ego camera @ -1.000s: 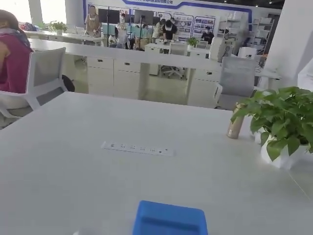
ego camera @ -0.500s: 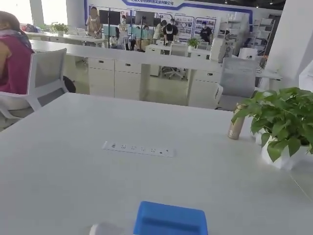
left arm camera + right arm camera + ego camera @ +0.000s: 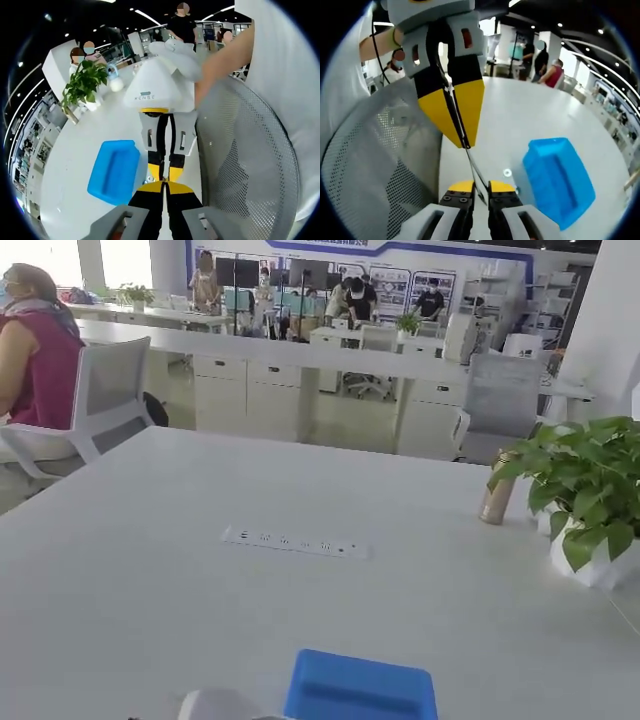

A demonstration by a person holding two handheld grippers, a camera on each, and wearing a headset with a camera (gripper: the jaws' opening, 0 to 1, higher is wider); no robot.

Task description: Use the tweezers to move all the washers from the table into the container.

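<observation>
- As I look ahead in the head view, a matte white table [image 3: 150, 570] runs out into an open office with rows of white desks and people standing far off. A person in a pink top [image 3: 40, 360] sits on a white chair [image 3: 105, 400] at the left.
- On the table: a flush white power strip [image 3: 295, 543] mid-surface. At the right, a leafy potted plant [image 3: 585, 475] in a white pot, with a bronze-toned metal bottle [image 3: 496, 502] just beside it.
- A blue plastic container [image 3: 360, 688], rectangular with rounded corners, sits at the near edge.
- My two grippers face each other nose to nose over the near edge, beside a grey mesh chair back [image 3: 375, 165].
- Pose, left gripper [image 3: 462, 140]: its yellow-tipped jaws are pressed together on thin steel tweezers [image 3: 473, 169], which slant down toward my other gripper.
- Pose, right gripper [image 3: 481, 186]: its jaws stand a narrow gap apart with the tweezers' end lying in that gap. Whether they grip it I cannot tell.
- One small ring washer [image 3: 507, 172] lies flat on the table, just beside the container and outside it.
</observation>
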